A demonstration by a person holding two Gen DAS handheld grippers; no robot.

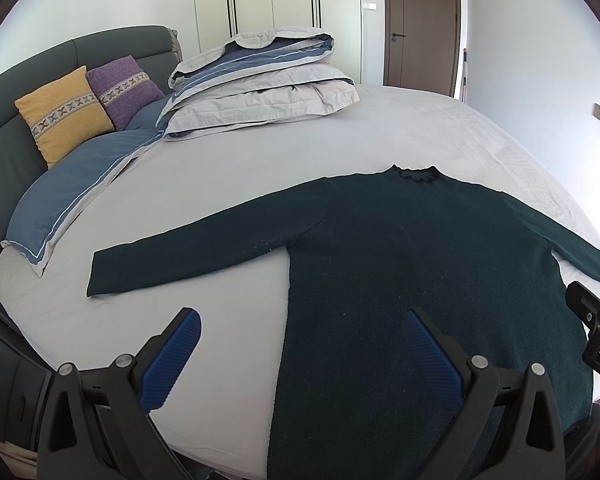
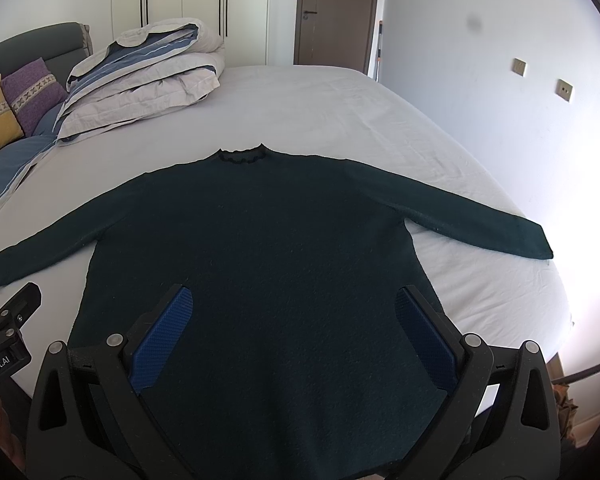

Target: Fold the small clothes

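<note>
A dark green long-sleeved sweater [image 1: 412,264] [image 2: 268,240] lies flat on the white bed sheet [image 1: 228,184] [image 2: 340,120], collar [image 2: 240,156] away from me, both sleeves spread wide. My left gripper [image 1: 300,356] is open above the sweater's left side edge near the hem, one blue pad over the sheet, the other over the knit. My right gripper [image 2: 294,340] is open over the lower middle of the body, nothing between its fingers. Each gripper's black housing shows at the edge of the other's view [image 1: 596,332] [image 2: 8,332].
A folded grey-and-blue duvet [image 1: 260,80] [image 2: 140,76] sits at the far left of the bed. A yellow cushion [image 1: 62,112] and a purple cushion [image 1: 126,88] lean on the dark headboard [image 1: 16,136], blue pillows [image 1: 76,184] below. Wardrobe, door [image 1: 420,20] and wall stand beyond.
</note>
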